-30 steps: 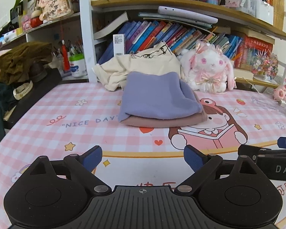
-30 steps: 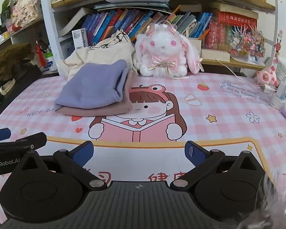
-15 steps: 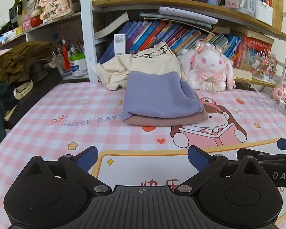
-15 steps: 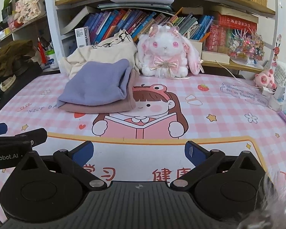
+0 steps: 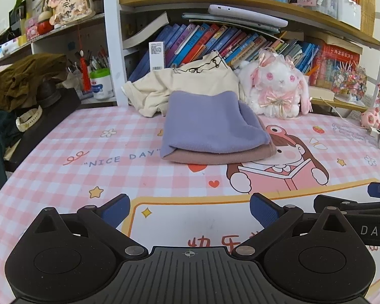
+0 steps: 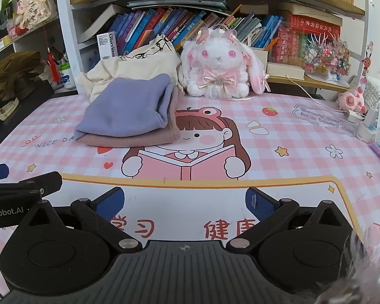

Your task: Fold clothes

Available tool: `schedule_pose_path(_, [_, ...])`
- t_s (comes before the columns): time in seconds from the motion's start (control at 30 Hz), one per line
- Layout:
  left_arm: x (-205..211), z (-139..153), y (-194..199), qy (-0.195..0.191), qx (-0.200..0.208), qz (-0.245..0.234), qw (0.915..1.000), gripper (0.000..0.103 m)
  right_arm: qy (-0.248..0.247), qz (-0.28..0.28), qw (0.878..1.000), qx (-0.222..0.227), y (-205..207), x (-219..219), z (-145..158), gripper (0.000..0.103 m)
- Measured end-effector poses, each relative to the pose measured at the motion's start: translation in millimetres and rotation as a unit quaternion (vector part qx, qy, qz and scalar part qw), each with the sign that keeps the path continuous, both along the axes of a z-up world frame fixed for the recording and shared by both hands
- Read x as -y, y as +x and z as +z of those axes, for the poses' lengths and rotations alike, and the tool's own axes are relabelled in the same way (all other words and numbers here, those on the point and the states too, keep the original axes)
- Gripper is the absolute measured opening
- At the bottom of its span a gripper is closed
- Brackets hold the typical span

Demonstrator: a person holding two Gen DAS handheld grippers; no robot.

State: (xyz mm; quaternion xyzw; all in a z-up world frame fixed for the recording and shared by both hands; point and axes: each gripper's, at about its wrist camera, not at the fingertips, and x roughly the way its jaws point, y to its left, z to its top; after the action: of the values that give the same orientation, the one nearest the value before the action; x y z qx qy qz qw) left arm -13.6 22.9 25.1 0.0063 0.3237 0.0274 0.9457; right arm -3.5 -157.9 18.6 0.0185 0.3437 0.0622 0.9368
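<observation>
A folded purple garment (image 5: 210, 126) (image 6: 129, 111) lies on a folded mauve one (image 5: 215, 155) (image 6: 139, 139) at the back of the pink checked mat (image 5: 88, 139). Behind the stack, a crumpled cream garment (image 5: 190, 86) (image 6: 134, 68) leans against the books. My left gripper (image 5: 189, 209) hovers over the mat's near edge, open wide with nothing between its blue pads. My right gripper (image 6: 185, 204) is level with it to the right, also open and empty. Both grippers are well short of the stack. One right-gripper finger (image 5: 378, 189) shows at the edge of the left wrist view.
A white plush rabbit (image 5: 276, 88) (image 6: 220, 65) sits right of the clothes, against the bookshelf (image 5: 215, 43). Dark clothes (image 5: 25, 81) and a watch (image 5: 27, 119) crowd the left edge. A pink toy (image 6: 352, 98), a charger (image 6: 372, 124) and pens line the right edge.
The left gripper's jaws have spread slightly wider. Both hands and the clothes have stayed where they were.
</observation>
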Motion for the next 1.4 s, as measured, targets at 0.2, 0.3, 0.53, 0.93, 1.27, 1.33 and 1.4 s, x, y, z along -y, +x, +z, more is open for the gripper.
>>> schedule_pose_path(0.2, [-0.3,-0.2,1.5,0.001,-0.002,-0.001,1.0000,0.102,-0.001,-0.001,1.000,-0.001,0.8,-0.3,0.0,0.103])
schedule_pose_path(0.3, [0.0,0.0,2.2,0.002,-0.002,-0.001,1.0000,0.102,-0.001,-0.002,1.000,-0.002,1.7,-0.4,-0.4,0.103])
schedule_pose_path(0.53, [-0.4,-1.2,3.4,0.002,-0.006,-0.002,1.0000,0.102,-0.002,-0.002,1.000,-0.007,4.4,0.0,-2.5,0.103])
schedule_pose_path(0.93, [1.8,-1.6,4.7,0.005,-0.008,-0.002,1.0000,0.102,-0.008,-0.003,1.000,-0.004,4.4,-0.6,-1.4,0.103])
schedule_pose_path(1.27, [4.1,-1.4,5.9,0.007,-0.009,-0.003,0.9999,0.102,-0.005,-0.005,1.000,-0.007,5.9,1.6,-1.7,0.103])
schedule_pose_path(1.33, [4.5,-1.2,6.1,0.007,-0.010,-0.002,0.9999,0.102,-0.005,-0.005,1.000,-0.008,6.2,2.0,-1.8,0.103])
schedule_pose_path(1.4, [4.6,-1.1,6.6,0.006,-0.013,-0.001,0.9999,0.102,-0.005,-0.005,1.000,-0.008,6.4,2.5,-1.9,0.103])
